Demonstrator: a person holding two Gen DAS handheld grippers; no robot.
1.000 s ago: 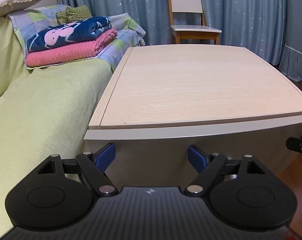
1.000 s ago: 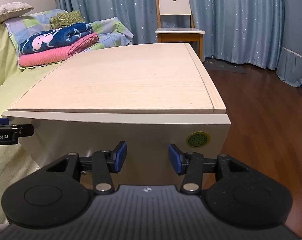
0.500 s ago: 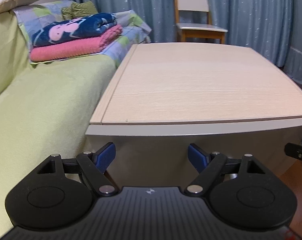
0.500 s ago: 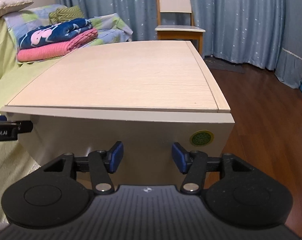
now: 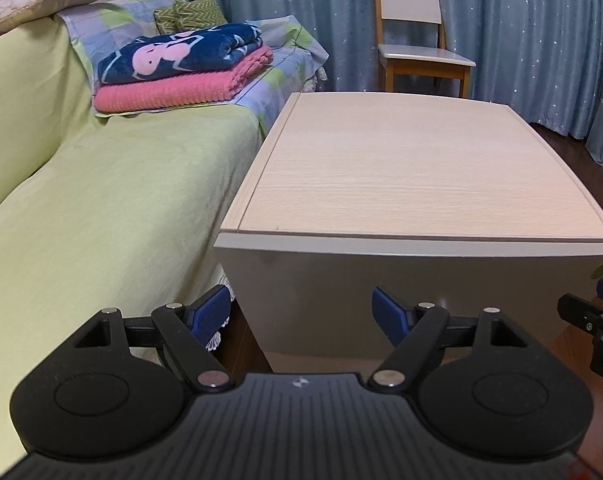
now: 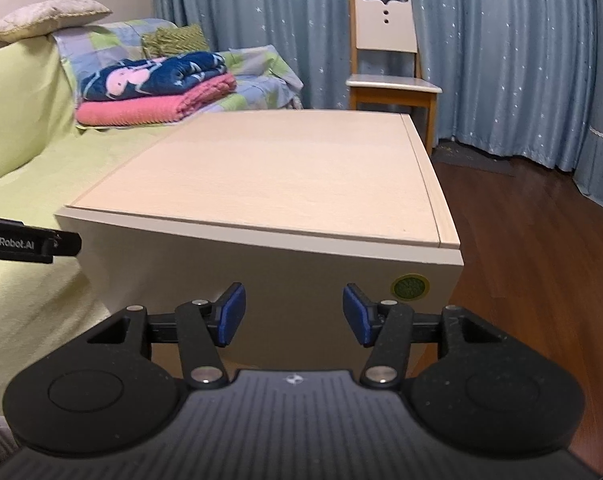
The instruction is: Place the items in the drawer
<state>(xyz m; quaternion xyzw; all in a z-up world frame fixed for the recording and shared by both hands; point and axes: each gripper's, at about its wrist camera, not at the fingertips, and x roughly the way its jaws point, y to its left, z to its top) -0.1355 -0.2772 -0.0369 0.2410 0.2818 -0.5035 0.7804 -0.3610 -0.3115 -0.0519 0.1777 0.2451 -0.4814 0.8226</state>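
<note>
Blue starred curtains (image 5: 521, 20) hung behind a pale wooden desk (image 5: 417, 172), positioned directly ahead of both tongs. Left tongs (image 5: 301, 314) and right tongs (image 6: 293, 314) were held open, empty. No drawer could be discerned.

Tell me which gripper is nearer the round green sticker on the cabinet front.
Right. The right gripper hangs just left of and below the green sticker, near the cabinet's right corner. The left gripper faces the cabinet's left end, far across the front.

Pale wood-grain cabinet top (image 5: 417, 168); at ten o'clock, navy-and-pink blanket (image 5: 181, 56) over pink knit blanket (image 5: 173, 94); star-speckled blue curtains (image 6: 501, 48).
</note>
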